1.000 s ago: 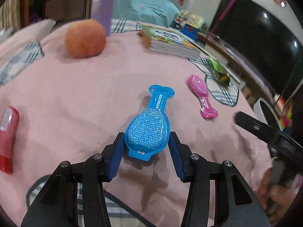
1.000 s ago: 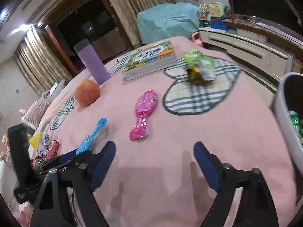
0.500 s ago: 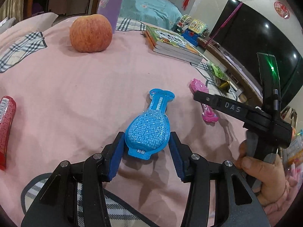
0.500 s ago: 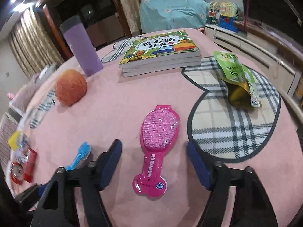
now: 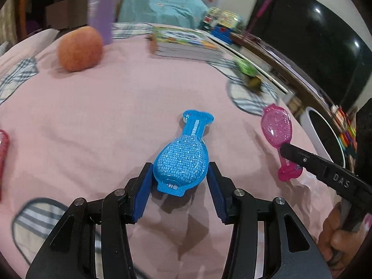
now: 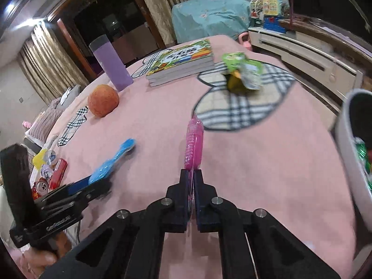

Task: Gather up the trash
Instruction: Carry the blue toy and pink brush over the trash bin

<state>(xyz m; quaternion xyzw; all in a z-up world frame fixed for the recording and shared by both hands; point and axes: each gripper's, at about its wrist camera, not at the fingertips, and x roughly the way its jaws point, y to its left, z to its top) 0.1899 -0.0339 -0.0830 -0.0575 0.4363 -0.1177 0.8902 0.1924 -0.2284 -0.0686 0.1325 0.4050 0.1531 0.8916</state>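
The right gripper (image 6: pixel 191 179) pinches the pink packet (image 6: pixel 194 144) edge-on, the left gripper (image 5: pixel 179 183) holds the blue packet (image 5: pixel 183 158) (loosely); either may slip before reaching the bin (image 6: pixel 348 153).

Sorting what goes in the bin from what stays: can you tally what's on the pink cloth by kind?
Jelly packs: 2, blue jelly pack, pink jelly pack
Green snack bag: 1
Apple: 1
Purple tumbler: 1
Book stack: 1
Total: 6
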